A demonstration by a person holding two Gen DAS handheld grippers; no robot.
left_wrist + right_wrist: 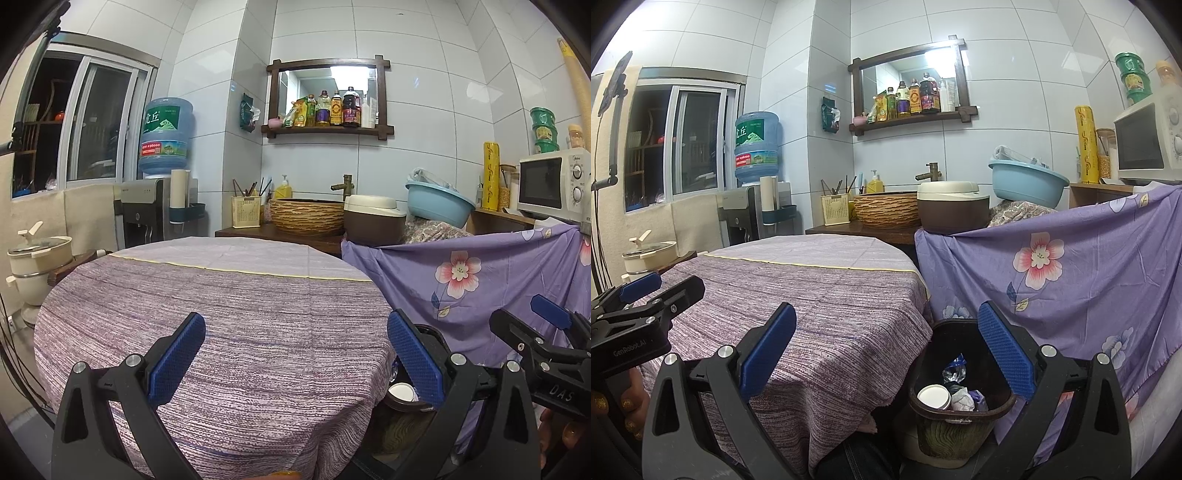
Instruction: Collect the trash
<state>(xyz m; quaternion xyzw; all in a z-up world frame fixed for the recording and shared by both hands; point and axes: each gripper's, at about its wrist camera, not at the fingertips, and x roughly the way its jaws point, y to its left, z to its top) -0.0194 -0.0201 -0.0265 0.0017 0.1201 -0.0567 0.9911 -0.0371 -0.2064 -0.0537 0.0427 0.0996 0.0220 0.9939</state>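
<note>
A dark trash bin stands on the floor between the round table and a purple flowered sheet. Inside it lie a white paper cup, a crumpled clear bottle and wadded paper. My right gripper is open and empty, held above the table's right edge and the bin. My left gripper hangs open over the striped purple tablecloth, nothing between its fingers. The bin's rim and the paper cup peek out behind the left gripper's right finger. The right gripper shows at the left view's right edge.
Behind the table a dark counter holds a woven basin, a rice cooker, a chopstick holder and a blue tub. A microwave sits at right. A water dispenser and a cream pot stand at left.
</note>
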